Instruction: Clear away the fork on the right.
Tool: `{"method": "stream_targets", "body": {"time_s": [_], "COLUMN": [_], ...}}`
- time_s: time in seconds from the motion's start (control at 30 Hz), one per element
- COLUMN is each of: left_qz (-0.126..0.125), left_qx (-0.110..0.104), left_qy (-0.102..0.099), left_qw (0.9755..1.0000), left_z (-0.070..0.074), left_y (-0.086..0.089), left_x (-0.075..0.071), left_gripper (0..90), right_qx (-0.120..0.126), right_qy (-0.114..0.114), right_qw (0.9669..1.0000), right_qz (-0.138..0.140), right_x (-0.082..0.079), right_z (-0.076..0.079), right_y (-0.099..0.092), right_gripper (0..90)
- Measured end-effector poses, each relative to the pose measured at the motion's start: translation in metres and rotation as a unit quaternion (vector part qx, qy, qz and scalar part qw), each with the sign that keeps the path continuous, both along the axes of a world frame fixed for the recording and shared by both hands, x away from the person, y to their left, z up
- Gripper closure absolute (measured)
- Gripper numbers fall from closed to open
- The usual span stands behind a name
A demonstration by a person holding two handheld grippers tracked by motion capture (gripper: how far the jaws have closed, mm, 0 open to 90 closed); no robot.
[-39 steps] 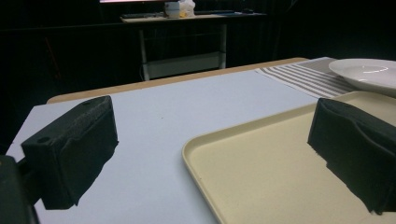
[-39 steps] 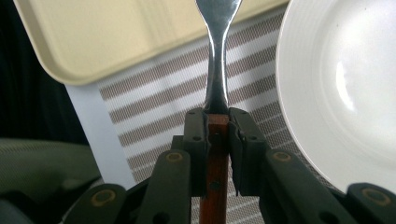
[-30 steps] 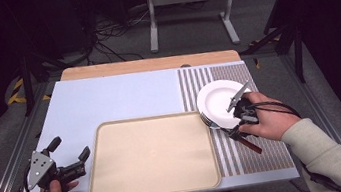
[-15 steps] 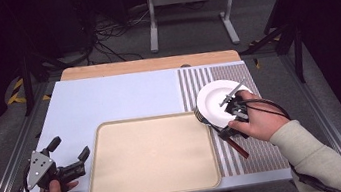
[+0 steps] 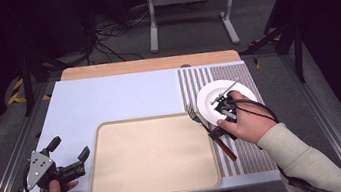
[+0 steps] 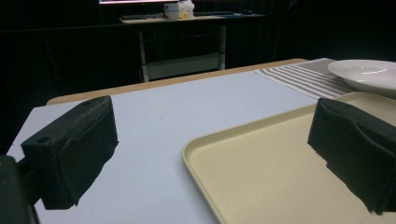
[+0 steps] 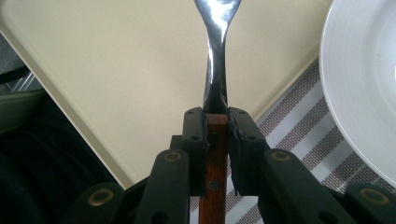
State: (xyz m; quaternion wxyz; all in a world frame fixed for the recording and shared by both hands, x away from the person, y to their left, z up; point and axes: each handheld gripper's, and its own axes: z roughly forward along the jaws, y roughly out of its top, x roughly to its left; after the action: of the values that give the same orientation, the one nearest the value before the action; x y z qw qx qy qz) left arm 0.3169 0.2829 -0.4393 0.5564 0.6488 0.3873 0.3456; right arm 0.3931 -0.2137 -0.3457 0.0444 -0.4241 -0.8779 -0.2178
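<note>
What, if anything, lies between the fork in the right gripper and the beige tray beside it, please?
Nothing visible. The right gripper is shut on the fork, whose head already hangs over the tray, and the tray's surface is bare.

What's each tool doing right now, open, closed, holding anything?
Left tool: open, holding nothing, beside the tray.
Right tool: closed on the fork, gripping its wooden handle.
</note>
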Motion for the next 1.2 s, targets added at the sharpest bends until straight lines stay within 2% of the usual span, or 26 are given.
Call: {"method": "stream_targets", "body": {"time_s": [0.23, 0.47, 0.77, 1.2], "left_qz": [0.000, 0.000, 0.000, -0.002], "left_qx": [0.000, -0.001, -0.002, -0.003], "left_qy": [0.000, -0.002, -0.003, -0.003], "left_qw": [1.0000, 1.0000, 1.0000, 1.0000], "left_z": [0.000, 0.001, 0.001, 0.001], "left_y": [0.000, 0.001, 0.000, 0.000], "left_x": [0.000, -0.001, -0.001, -0.001], "left_gripper": [2.0, 2.0, 2.0, 2.0], "right_qx": [0.001, 0.000, -0.006, -0.015], "right_qy": [0.012, 0.014, 0.034, 0.059], "right_qw": [0.9999, 0.9994, 0.9982, 0.9968], "right_qz": [-0.008, -0.031, -0.048, -0.053], "right_x": [0.001, 0.005, 0.007, 0.009], "right_z": [-0.003, -0.008, -0.017, -0.027], "right_y": [0.013, 0.027, 0.041, 0.057], "right_gripper": [77.7, 77.7, 77.7, 77.6]}}
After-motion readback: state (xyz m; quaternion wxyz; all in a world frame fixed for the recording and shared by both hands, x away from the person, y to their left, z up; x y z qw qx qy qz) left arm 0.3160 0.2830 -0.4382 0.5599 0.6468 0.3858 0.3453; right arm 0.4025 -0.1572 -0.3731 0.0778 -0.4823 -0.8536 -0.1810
